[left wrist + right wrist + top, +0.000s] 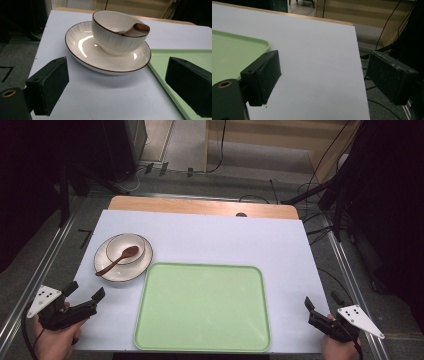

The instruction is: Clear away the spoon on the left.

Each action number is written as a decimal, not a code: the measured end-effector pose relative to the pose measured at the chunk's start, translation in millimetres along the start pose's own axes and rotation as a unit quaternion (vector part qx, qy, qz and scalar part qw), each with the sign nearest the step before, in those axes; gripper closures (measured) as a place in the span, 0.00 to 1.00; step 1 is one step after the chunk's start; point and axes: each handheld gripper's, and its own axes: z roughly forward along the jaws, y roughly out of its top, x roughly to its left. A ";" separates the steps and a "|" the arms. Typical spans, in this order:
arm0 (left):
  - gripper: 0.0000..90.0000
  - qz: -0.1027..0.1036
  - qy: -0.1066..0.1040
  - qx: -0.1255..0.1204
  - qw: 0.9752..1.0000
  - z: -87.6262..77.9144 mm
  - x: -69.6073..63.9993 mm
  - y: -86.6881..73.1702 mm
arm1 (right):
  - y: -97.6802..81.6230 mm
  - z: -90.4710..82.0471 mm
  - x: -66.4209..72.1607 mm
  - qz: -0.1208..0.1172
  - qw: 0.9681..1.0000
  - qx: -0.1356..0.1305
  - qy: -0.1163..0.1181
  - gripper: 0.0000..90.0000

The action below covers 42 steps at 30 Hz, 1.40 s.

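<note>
from the high view, the left gripper (86, 292) is resting wide open and empty near the plate (111, 268) bearing a bowl (125, 248) and wooden spoon (118, 260), beside the green tray (202, 307). in the left gripper view, the bowl (118, 32) is sitting ahead. in the right gripper view, the right gripper (322, 77) is gaping empty over the white board (317, 62).

Pale green tray (202, 307), brown-rimmed cream bowl (125, 248) and plate (122, 258), brown spoon (118, 260).
</note>
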 end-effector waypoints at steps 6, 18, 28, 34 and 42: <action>0.07 0.005 -0.001 0.002 1.000 1.3 -3.3 0.7 | -0.2 -0.1 0.4 0.002 1.000 0.000 0.001 0.15; 0.16 0.008 -0.020 0.001 1.000 3.2 -10.2 6.3 | -0.1 1.3 1.1 -0.002 1.000 0.001 0.002 0.15; 0.30 0.027 -0.027 -0.005 0.999 6.9 -18.6 14.3 | -0.6 2.5 1.8 -0.001 1.000 0.005 -0.001 0.15; 0.38 0.008 -0.016 0.001 1.000 15.6 -20.1 18.4 | -0.4 2.9 3.8 -0.006 1.000 0.006 0.000 0.15; 0.46 0.000 0.007 -0.003 1.000 26.5 -27.8 28.1 | -0.3 3.5 6.1 -0.011 1.000 0.007 0.001 0.15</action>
